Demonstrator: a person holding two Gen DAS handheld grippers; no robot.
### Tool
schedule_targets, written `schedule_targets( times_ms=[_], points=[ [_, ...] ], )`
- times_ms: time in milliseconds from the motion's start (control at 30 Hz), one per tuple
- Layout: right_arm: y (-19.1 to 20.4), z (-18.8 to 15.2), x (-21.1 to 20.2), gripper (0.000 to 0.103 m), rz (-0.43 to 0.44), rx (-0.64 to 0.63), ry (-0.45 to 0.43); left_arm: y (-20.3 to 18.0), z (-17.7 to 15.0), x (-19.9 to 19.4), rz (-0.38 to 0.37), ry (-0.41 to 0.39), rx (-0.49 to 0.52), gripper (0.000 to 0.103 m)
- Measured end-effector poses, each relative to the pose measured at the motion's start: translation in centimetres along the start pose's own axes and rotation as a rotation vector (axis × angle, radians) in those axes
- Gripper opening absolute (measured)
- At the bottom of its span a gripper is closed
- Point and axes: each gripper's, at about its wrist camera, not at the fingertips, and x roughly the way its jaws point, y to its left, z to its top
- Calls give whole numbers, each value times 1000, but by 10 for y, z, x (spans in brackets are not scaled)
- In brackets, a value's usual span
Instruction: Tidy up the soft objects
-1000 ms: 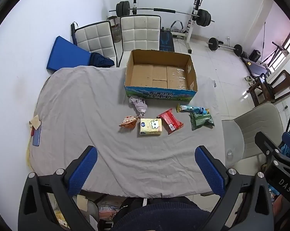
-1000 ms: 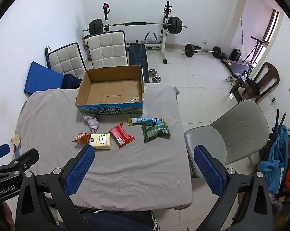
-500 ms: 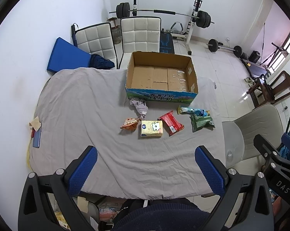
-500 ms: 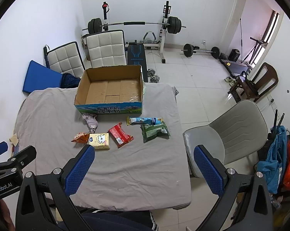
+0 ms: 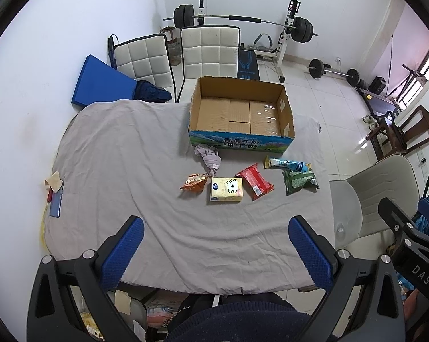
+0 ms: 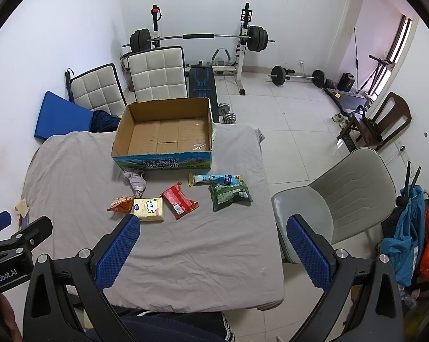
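Note:
An open, empty cardboard box (image 5: 241,113) (image 6: 164,135) stands at the far side of a grey-covered table (image 5: 114,154) (image 6: 72,176). In front of it lie a grey sock (image 5: 209,157) (image 6: 135,181), an orange snack bag (image 5: 194,181) (image 6: 120,203), a yellow tissue pack (image 5: 226,189) (image 6: 149,209), a red packet (image 5: 255,181) (image 6: 179,201), a blue-white tube packet (image 5: 288,164) (image 6: 216,179) and a green bag (image 5: 299,181) (image 6: 230,195). My left gripper (image 5: 216,253) and right gripper (image 6: 211,253) are both open and empty, held high above the table's near edge.
A phone and paper scrap (image 5: 54,193) lie at the table's left edge. A grey chair (image 6: 348,196) stands right of the table. Two white chairs (image 5: 186,51), a blue mat (image 5: 103,85) and a barbell rack (image 6: 197,40) are behind it.
Both grippers have drawn slightly back and up; the table items look a little smaller and farther. Nothing on the table has moved.

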Motion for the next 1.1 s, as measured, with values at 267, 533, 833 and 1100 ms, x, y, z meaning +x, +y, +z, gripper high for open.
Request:
schedule_targets(
  times_ms=[267,533,833,1100],
  points=[
    [1,-1,-3,103,-3,6,-7,0,2,0,-1,0,-1,103],
    [0,-2,-6,103,-3,9,-11,2,1,-2,3,-6,0,103],
    [-4,-9,-12,103,1,15,-15,3,2,-5,5,-10,2,103],
    [-6,-14,-17,103,2,17,-22,4,1,-6,6,-14,2,103]
  ],
)
